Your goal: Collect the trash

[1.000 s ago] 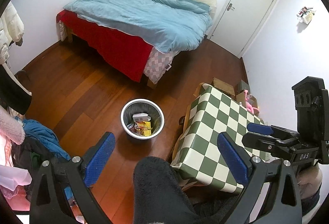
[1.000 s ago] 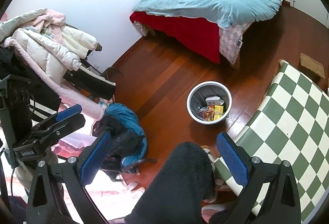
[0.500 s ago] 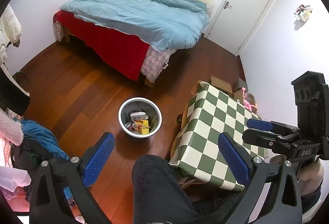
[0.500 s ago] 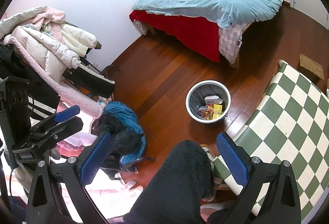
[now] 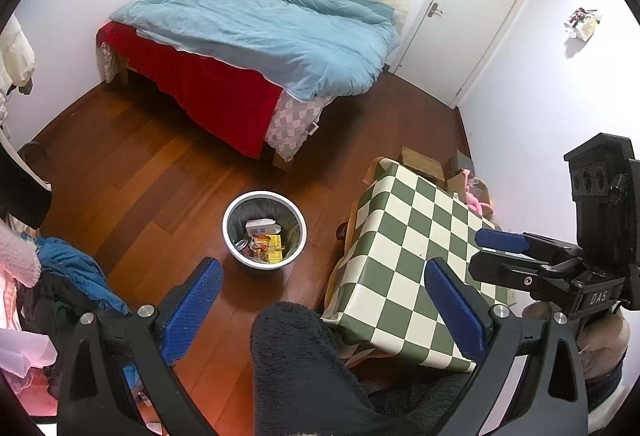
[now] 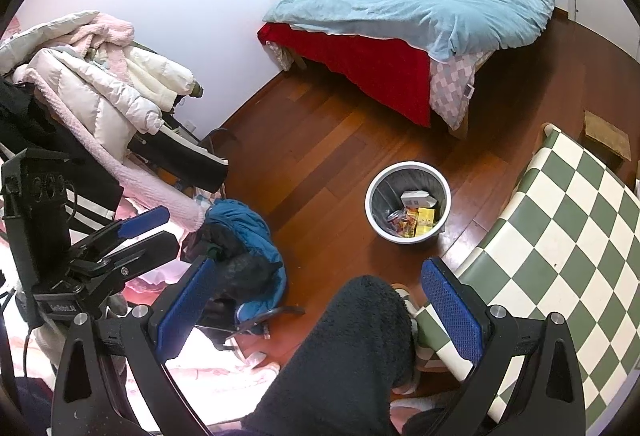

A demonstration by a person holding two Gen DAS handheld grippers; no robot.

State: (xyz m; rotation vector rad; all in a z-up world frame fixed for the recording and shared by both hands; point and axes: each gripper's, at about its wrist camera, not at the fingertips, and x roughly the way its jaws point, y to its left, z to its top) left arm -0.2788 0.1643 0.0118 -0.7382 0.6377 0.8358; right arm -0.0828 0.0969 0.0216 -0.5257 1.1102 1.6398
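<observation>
A white round trash bin stands on the wooden floor; it also shows in the right wrist view. Inside it lie a white box and yellow and red wrappers. My left gripper is open and empty, held high above the floor, near side of the bin. My right gripper is open and empty, also high above the floor. Each gripper shows from the side in the other's view: the right one over the checkered table, the left one by the clothes.
A green and white checkered table stands right of the bin. A bed with a blue duvet fills the back. Piled coats and clothes stand at the left. A dark fleece-clad leg is below the grippers. A white door is back right.
Both grippers have drifted slightly, so the bin and table sit a little differently in view. Both stay open and empty.
</observation>
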